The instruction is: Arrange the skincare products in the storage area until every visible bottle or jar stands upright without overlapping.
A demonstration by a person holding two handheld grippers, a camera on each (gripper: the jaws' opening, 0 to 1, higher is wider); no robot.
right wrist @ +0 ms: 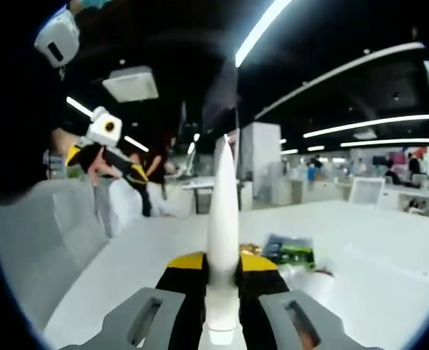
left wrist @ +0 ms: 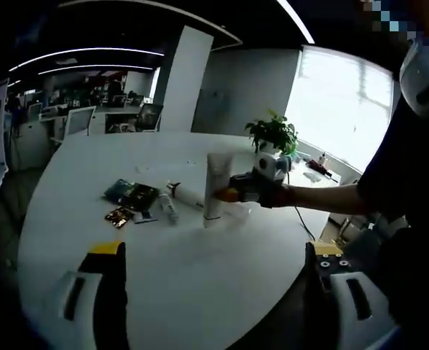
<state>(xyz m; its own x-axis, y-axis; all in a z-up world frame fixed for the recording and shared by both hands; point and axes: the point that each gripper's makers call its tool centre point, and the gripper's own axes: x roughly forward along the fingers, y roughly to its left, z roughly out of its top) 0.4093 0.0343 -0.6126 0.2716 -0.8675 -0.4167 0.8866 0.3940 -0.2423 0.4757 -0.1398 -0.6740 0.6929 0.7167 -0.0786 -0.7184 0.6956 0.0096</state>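
White tube (left wrist: 217, 188) stands upright, cap down, on round white table (left wrist: 199, 292), gripped between jaws of right gripper (left wrist: 237, 194); same tube (right wrist: 222, 240) clamped between jaws in right gripper view. Left gripper (left wrist: 214, 292) hovers at table's near edge, jaws spread wide, empty. Beside tube: lying white bottle (left wrist: 187, 195), dark packets (left wrist: 131, 194). Bare tabletop between tube and near edge. Potted plant (left wrist: 274, 134) by far edge.

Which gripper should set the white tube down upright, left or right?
Right. The right gripper is already shut on the white tube, holding it upright with its cap end at the table. The left gripper is open, holds nothing and hangs back near the table's edge, away from the tube.
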